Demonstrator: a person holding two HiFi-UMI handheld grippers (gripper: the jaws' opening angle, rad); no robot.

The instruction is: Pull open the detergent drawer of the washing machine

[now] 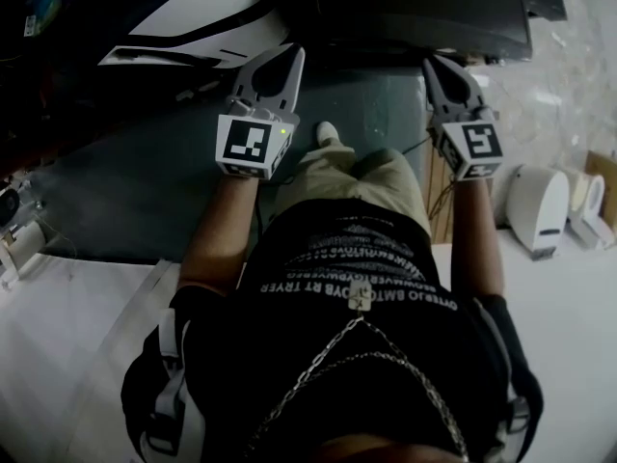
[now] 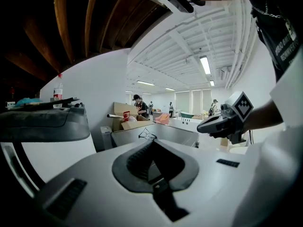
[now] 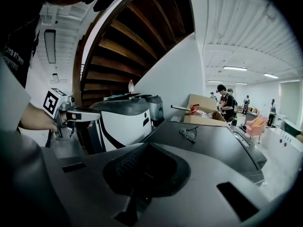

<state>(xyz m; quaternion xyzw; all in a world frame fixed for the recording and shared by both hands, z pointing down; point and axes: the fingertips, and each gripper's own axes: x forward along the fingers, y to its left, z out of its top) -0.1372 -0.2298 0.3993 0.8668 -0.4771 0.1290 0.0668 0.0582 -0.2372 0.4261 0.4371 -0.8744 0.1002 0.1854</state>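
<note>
Left grey two-jaw gripper: jaws pressed together, empty. Right grey two-jaw gripper: same. Ahead, dark grey flat surface bearing wire-framed spectacles.

Beside a curved wooden stair a bottle stands upright, glasses lie near an open cardboard box with a person standing just behind it, and a pink chair sits farther right under lit ceiling lights.

Grey flat top, pair of glasses lying on it
</note>
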